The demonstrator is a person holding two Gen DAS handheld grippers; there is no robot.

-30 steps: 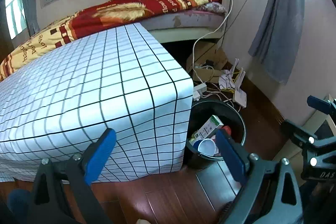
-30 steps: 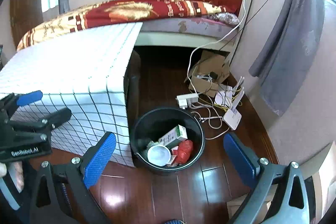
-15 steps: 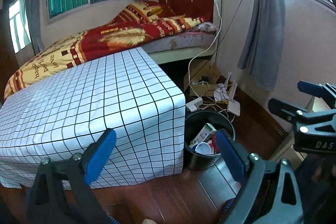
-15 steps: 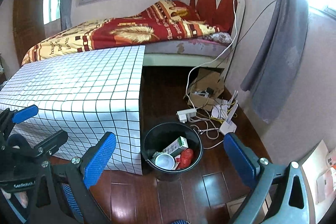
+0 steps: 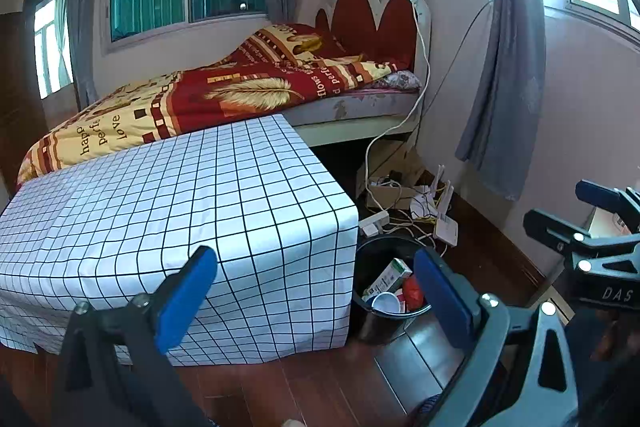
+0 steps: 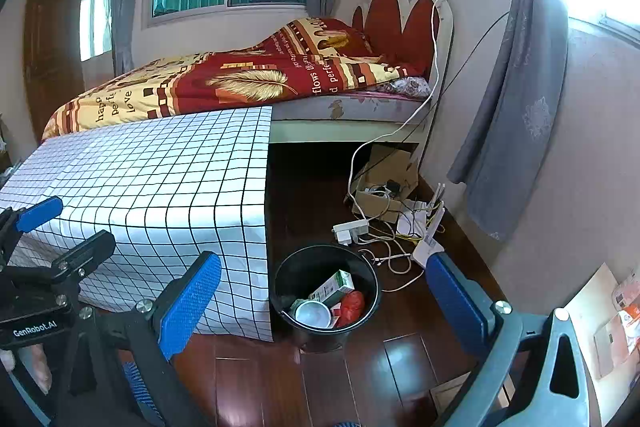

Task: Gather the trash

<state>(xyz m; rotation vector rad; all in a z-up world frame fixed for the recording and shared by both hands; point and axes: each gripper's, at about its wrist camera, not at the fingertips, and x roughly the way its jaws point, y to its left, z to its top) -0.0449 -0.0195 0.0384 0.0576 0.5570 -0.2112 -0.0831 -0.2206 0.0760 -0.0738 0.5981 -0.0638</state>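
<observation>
A black bin [image 6: 362, 321] stands on the wooden floor by the corner of the checked table; it also shows in the left wrist view [image 5: 370, 325]. It holds a green and white carton [image 6: 334, 285], a white cup [image 6: 313, 313] and a red wrapper [image 6: 352, 304]. My left gripper [image 5: 316, 301] is open and empty, held high and back from the bin. My right gripper [image 6: 324, 309] is open and empty, also well above the bin. Each gripper shows at the edge of the other's view.
A table under a white checked cloth [image 5: 168, 211] stands left of the bin. A bed with a red and yellow blanket [image 6: 248, 83] lies behind. A cardboard box [image 6: 380, 187], a power strip [image 6: 350, 227], cables and a router [image 6: 430, 245] lie by the wall. A grey curtain [image 6: 516, 115] hangs right.
Both grippers have pulled up and back from the bin, so the bin looks smaller and more of the room shows. Both stay open and empty.
</observation>
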